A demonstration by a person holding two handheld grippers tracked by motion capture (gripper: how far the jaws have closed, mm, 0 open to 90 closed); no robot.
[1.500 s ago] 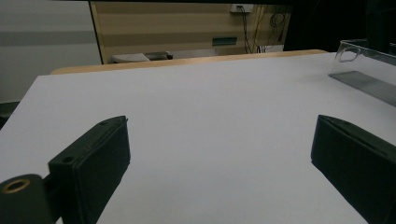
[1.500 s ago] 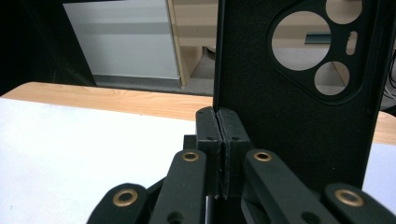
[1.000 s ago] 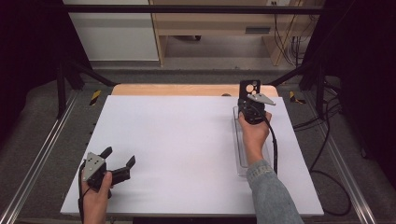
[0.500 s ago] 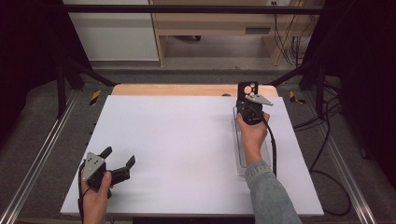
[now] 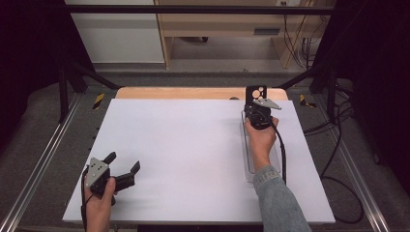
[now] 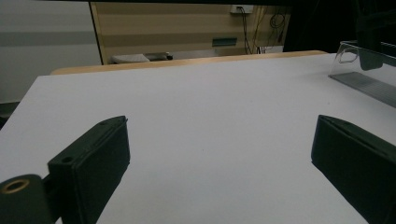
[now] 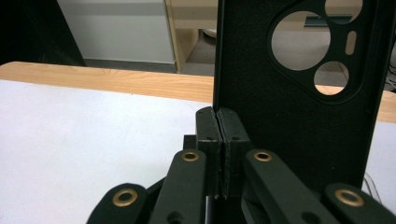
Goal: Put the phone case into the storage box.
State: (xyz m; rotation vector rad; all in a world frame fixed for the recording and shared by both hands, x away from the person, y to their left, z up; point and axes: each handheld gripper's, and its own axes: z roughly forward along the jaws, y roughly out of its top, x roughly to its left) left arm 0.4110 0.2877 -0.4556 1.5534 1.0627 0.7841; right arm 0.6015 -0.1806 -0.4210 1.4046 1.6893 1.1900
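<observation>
While your right gripper pinches one black phone case at one o'clock, your left gripper, at seven, gapes empty beside one clear tray.

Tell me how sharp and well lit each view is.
High view: even light on the white table, dark surroundings, slightly soft. Left gripper view: the near jaws are blurred, and the clear tray shows faint glare. Right gripper view: the black phone case is dim but its camera cutouts are crisp.

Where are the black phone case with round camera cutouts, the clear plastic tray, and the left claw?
black phone case with round camera cutouts (image 7: 280, 116), right gripper view, flat back.
clear plastic tray (image 5: 250, 169), high view, near-left rim.
left claw (image 5: 124, 167), high view, between its open fingertips.
</observation>
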